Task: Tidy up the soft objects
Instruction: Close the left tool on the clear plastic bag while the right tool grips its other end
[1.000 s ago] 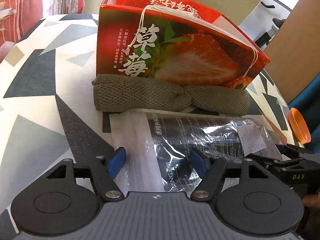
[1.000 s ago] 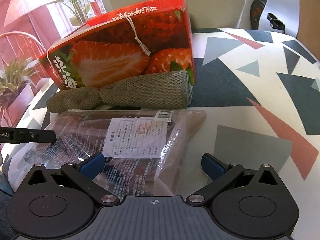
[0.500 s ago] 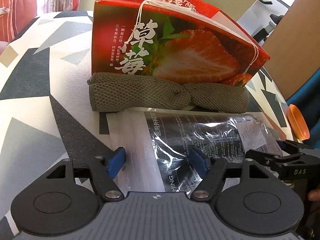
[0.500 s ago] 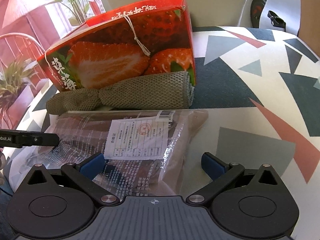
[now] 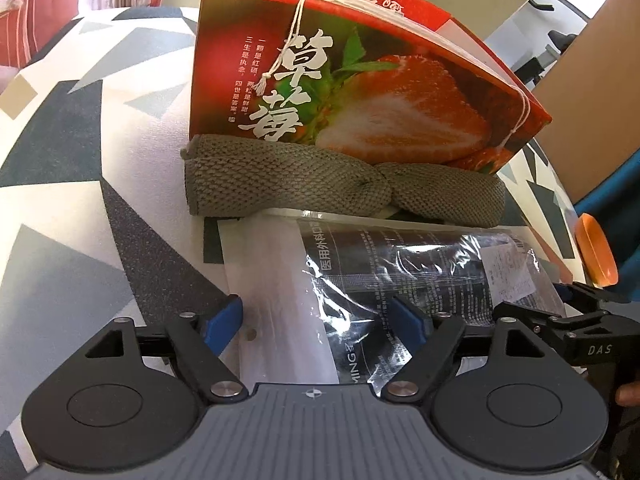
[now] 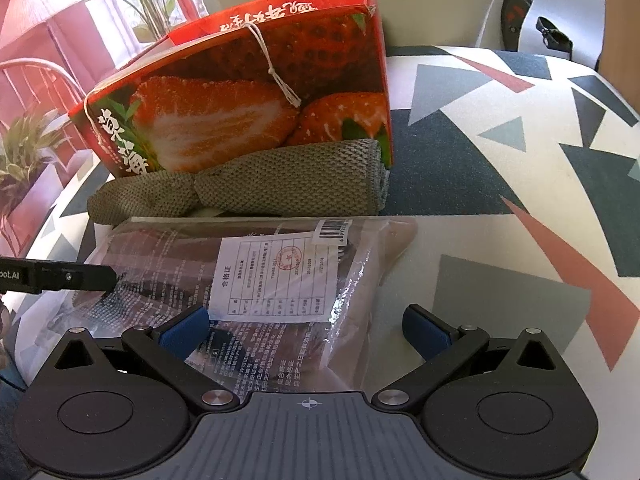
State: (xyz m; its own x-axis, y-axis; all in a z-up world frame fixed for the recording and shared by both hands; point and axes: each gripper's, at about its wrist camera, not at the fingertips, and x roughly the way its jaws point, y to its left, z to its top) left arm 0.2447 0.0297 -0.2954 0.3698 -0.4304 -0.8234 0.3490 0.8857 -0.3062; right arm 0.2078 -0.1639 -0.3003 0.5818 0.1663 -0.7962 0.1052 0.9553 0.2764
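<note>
Two grippers | left [image 5: 318,316] fingers opening, right [image 6: 306,330] apart | box [image 5: 360,92] reads 草莓

- Left tool [image 5: 318,318] points steeply down, its jaws opening, blue pads [image 5: 222,318] apart and pressing on nothing.
- Right tool [image 6: 306,330] points steeply down too, jaws spread wide, pads [image 6: 426,330] clear of any grip.
- Each tool's tip shows at the edge of the other's view.
- A fingertip [image 5: 628,394] shows at the left view's right edge.
</note>
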